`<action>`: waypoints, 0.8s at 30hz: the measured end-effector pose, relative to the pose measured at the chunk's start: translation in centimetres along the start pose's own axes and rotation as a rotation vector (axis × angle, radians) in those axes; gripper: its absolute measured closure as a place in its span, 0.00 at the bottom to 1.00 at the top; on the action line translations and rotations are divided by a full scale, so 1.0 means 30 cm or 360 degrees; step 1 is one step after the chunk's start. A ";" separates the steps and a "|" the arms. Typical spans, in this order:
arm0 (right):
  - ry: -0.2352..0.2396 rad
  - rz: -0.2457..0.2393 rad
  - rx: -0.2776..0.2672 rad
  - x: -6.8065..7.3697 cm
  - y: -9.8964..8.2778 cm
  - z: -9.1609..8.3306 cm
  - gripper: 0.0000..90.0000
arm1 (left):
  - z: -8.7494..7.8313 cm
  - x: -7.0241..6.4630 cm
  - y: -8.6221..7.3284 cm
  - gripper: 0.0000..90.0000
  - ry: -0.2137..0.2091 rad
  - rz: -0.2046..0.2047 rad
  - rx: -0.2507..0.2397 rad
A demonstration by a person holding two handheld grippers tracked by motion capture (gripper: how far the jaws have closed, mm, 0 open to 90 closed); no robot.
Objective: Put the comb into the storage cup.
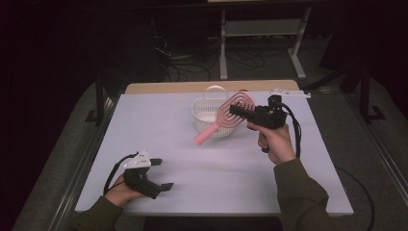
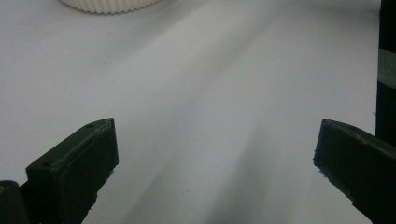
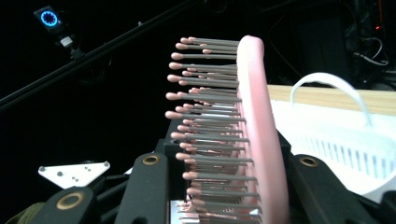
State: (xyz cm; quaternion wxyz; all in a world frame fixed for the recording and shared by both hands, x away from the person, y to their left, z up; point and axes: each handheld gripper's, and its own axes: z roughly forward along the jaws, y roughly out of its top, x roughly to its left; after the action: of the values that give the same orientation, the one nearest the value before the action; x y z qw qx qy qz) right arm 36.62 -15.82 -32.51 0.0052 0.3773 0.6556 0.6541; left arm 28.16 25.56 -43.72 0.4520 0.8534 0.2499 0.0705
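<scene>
A pink hairbrush with a looped, open-work head hangs tilted above the table, its handle pointing down to the left. My right gripper is shut on the brush's head, just over the white basket. In the right gripper view the hairbrush stands between the two jaws with its bristles pointing left, and the basket lies behind it at the right. My left gripper rests low at the table's front left, open, with nothing between its jaws.
The white table has a wooden strip along its far edge. The basket's ribbed base sits far ahead in the left gripper view, and a dark upright post stands at that view's right edge. Table legs and cables lie on the floor beyond.
</scene>
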 end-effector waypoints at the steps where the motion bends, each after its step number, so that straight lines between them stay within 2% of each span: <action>1: -0.0005 -0.0004 -0.0007 -0.004 0.004 -0.005 0.70 | -0.001 0.001 0.000 0.00 0.0001 -0.0003 0.0001; 12: -0.0065 0.0000 -0.0035 -0.030 0.038 -0.043 0.70 | 0.001 -0.001 0.002 0.00 -0.0007 -0.0009 0.0005; 24: -0.0103 -0.0019 -0.0097 -0.036 0.103 -0.084 0.70 | 0.002 0.002 0.001 0.00 0.0010 -0.0008 0.0004</action>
State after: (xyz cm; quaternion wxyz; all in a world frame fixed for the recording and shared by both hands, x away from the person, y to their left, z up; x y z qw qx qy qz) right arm 37.66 -18.94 -30.01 0.0419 0.3939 0.6371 0.6612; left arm 28.24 25.52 -43.74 0.4503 0.8531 0.2535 0.0716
